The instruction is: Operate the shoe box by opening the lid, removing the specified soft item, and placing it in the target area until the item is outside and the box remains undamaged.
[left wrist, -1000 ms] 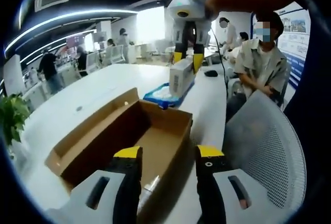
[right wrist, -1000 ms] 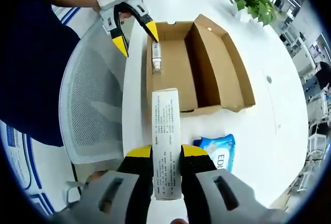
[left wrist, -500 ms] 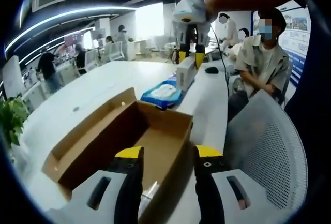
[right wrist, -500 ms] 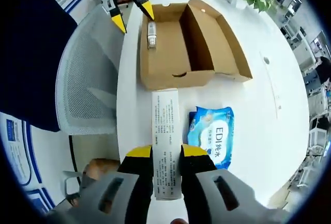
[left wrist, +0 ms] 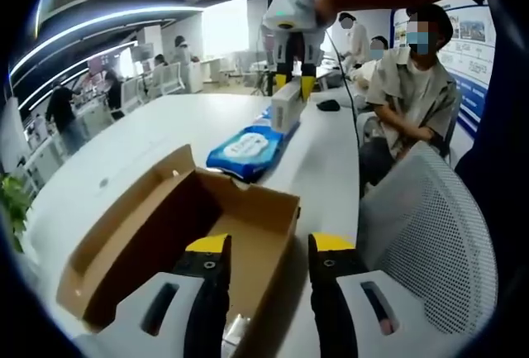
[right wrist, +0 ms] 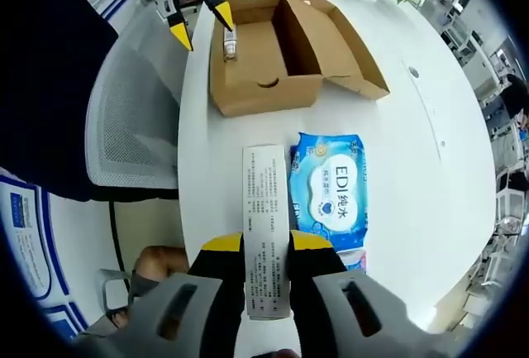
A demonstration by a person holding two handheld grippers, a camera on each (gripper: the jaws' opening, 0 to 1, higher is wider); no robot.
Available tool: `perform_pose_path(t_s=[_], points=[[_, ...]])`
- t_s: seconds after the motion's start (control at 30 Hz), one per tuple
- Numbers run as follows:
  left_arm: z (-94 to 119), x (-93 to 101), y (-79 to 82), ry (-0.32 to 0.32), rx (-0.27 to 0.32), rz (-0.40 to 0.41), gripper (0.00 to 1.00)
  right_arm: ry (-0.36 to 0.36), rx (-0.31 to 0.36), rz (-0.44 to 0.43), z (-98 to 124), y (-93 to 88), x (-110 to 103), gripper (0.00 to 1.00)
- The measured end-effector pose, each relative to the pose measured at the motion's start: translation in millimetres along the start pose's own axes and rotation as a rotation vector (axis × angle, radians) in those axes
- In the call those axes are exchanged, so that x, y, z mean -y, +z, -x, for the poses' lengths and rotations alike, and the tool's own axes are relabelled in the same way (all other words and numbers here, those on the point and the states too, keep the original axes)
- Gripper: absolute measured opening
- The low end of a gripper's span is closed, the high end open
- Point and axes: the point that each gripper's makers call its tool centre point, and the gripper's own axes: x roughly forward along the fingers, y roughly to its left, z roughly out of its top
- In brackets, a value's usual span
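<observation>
White tabletop [right wrist: 413,176] spreads across the right gripper view, and the open cardboard shoe box [right wrist: 269,44] sits in the upper centre of the frame with a small bottle [right wrist: 231,44] lying inside, its lid flap folded out to the right. Right gripper [right wrist: 266,242] at lower centre has its fingers clamped on a long white printed carton [right wrist: 266,234], just left of a blue wipes pack [right wrist: 329,188] lying on the tabletop below the box. Left gripper [left wrist: 267,246] holds its fingers apart, gripping nothing, over the box's near end.
</observation>
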Motion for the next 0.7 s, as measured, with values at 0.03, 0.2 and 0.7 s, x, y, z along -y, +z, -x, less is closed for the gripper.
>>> perform_pose_path(t_s=[0.03, 0.2, 0.7], points=[[-3.3, 1.2, 1.6, -0.005, 0.001, -0.003, 0.35, -0.002, -0.008, -0.001, 0.6, -7.1, 1.8, 0.17], [-12.7, 2.1, 7.0, -0.019, -0.004, -0.007, 0.35, 0.004, -0.022, -0.014, 4.2, -27.5, 3.2, 0.17], [-36.3, 8.6, 17.4, -0.034, -0.038, -0.023, 0.34, 0.0, -0.024, -0.035, 10.1, -75.5, 18.3, 0.17]])
